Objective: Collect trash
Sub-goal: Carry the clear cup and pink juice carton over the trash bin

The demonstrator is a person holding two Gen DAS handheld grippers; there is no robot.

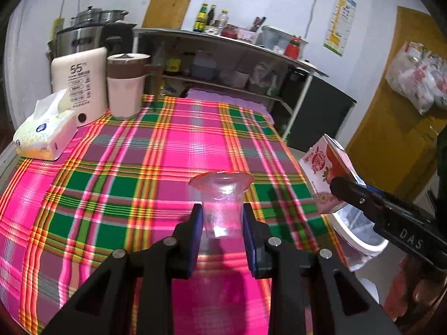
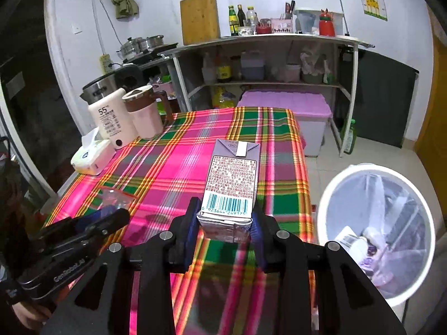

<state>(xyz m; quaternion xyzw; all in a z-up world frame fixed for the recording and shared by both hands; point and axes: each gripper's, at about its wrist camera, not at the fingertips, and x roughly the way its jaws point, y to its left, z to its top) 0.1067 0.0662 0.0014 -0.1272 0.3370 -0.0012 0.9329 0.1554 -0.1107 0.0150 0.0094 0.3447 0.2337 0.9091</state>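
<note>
Both items picked up; carry-to-bin step in hand.

Left hand-held gripper (image 1: 220, 222): pads pinching a clear plastic cup (image 1: 222, 203) by its lower wall, flared rim pointing away from the camera. Cup is lifted above the plaid-covered counter (image 1: 111, 184), over the near part toward its right edge.

Right hand-held gripper (image 2: 226, 220): pinching a milk carton (image 2: 232, 178) at its base end, barcode face up, carton pointing away from the camera. Left view shows the same carton off the counter's right edge, above the white trash bin (image 2: 377, 223).

Bin stands on the floor just beside the counter's right edge, lined with a clear bag, already holding some refuse.

Tissue pack (image 1: 44, 134), white appliance and jug sit at the counter's far left corner; not trash, judged.

Next move, judged: bring the carton squarely over the bin mouth, then spread the jaws. The cup needs a longer sideways carry past the right edge first. Risk: the thin cup may deform or slip.
</note>
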